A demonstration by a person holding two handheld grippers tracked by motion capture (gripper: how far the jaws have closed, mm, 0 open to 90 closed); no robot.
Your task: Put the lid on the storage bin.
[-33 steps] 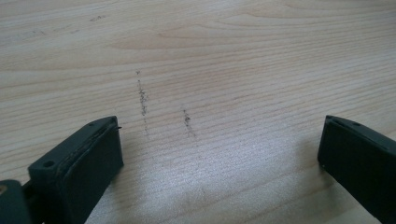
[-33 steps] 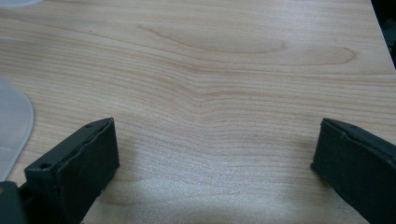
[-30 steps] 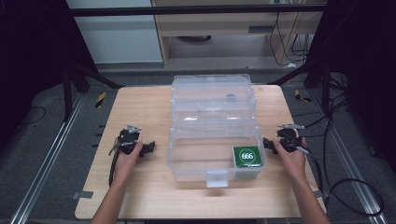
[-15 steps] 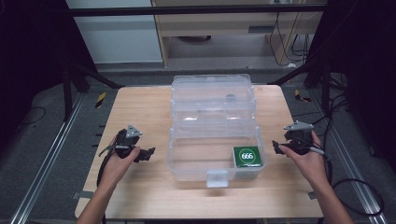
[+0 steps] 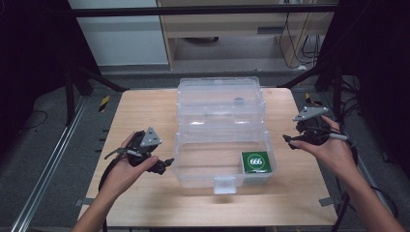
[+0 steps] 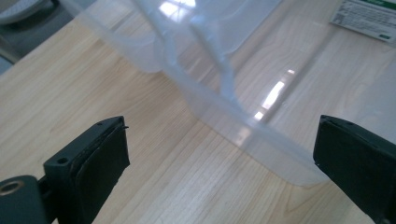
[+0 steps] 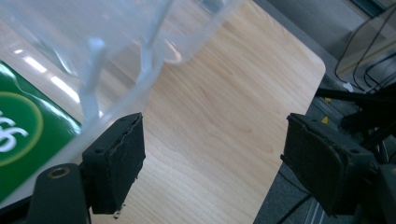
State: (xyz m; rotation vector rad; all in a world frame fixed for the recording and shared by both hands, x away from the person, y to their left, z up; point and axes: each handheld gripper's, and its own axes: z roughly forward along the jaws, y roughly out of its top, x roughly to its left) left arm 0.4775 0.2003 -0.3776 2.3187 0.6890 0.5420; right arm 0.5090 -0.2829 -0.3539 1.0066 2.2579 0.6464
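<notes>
So here's the setup: a clear plastic storage box [image 5: 222,145] sits in the middle of the wooden desk [image 5: 145,111], lid swung open toward the far side, latch tab facing the near edge. Inside, tucked in the near right corner, is a green packet [image 5: 256,162] with "666" printed in a white circle. Rest of the box looks empty as far as I can tell.

The left gripper [image 5: 162,166] hangs just off the box's left wall, near the front corner, not touching it. From the left gripper view its jaws are spread wide with nothing between them, just the box wall [image 6: 243,126] and desk ahead. The right gripper [image 5: 292,141] hovers off the right side of the box, a bit farther out, also gaping wide and empty. Its own view shows the green packet [image 7: 23,135] through the clear wall, close to the left jaw.

My read: this is an in-between step, both hands parked either side of the open box, nothing gripped. With the packet lying in there, the likely next move is either closing the lid or fishing the packet out. For the lid, both grippers would need to go to the far side and tip it forward. For the packet, the right gripper has to come over the wall and down into that corner, which is tight.
</notes>
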